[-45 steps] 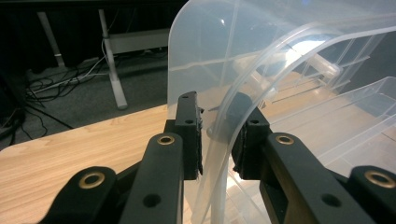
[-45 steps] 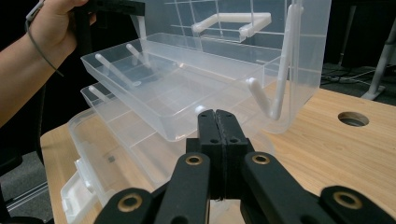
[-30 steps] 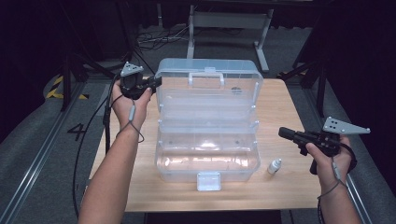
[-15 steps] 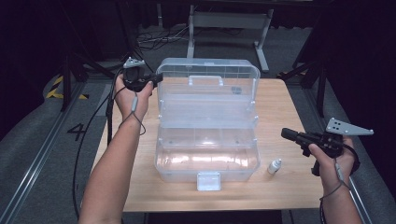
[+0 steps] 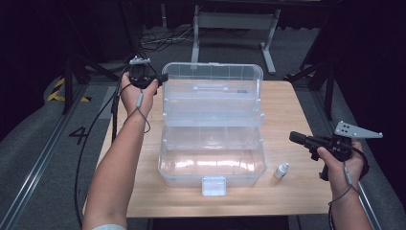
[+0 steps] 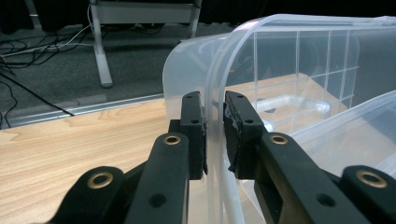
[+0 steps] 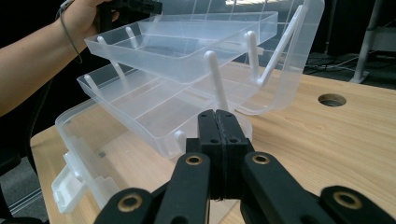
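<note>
- left gripper [image 6: 215, 128]: jaws have just been closing, straddling the lid edge [image 6: 215, 84] of the open clear box [image 5: 213, 120], mid-table.
- right gripper [image 7: 216, 122]: jaws closed, empty, over bare table [image 5: 306, 110] right of box.
- small bottle [image 5: 281, 170] just beside box's front right corner.

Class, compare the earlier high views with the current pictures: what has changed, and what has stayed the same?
The left gripper moved away from the person toward the far left corner of the open box, and its jaws have been closing around the lid edge, which now sits between the pads. The right gripper stays shut and empty at the right. The box and the small bottle have not moved.
</note>
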### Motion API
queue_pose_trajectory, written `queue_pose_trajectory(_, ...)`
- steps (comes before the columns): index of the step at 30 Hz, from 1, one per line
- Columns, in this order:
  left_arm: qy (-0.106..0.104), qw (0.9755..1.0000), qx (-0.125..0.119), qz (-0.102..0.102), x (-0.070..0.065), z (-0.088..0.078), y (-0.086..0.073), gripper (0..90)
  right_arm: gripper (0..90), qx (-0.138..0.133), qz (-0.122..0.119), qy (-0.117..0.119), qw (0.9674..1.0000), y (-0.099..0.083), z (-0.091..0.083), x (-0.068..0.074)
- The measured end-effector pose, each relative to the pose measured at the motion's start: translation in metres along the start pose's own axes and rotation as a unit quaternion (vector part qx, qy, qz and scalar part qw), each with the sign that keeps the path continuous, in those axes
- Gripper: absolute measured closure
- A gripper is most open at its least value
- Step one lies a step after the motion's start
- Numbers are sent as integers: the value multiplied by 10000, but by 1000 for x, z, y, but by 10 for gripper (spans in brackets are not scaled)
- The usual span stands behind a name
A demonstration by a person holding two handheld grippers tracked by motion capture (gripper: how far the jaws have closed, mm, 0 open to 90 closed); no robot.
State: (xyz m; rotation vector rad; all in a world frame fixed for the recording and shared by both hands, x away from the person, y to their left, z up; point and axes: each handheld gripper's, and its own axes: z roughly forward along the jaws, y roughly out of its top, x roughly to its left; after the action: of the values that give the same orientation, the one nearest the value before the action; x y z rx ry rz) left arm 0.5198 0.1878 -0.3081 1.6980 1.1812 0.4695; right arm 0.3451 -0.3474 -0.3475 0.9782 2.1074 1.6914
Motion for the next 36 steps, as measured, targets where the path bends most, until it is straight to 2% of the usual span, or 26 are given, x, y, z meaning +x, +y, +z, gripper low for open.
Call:
queue_pose_trajectory(7,-31,9998,145,-92,8,12,1,802,900,17,26,-11,10000,-1,1,-3)
queue_pose_trajectory(12,-88,9991,310,-279,14,24,2,802,900,37,77,-29,10000,-3,0,-6)
queue_pose_trajectory(17,-120,9983,467,-321,19,30,4,801,900,39,133,-47,9999,-4,-1,-12)
queue_pose_trajectory(27,-207,9968,600,-490,27,40,3,799,900,95,194,-18,9998,-7,2,-16)
queue_pose_trajectory(36,-319,9944,723,-703,37,51,-1,797,900,136,248,2,9996,-9,4,-19)
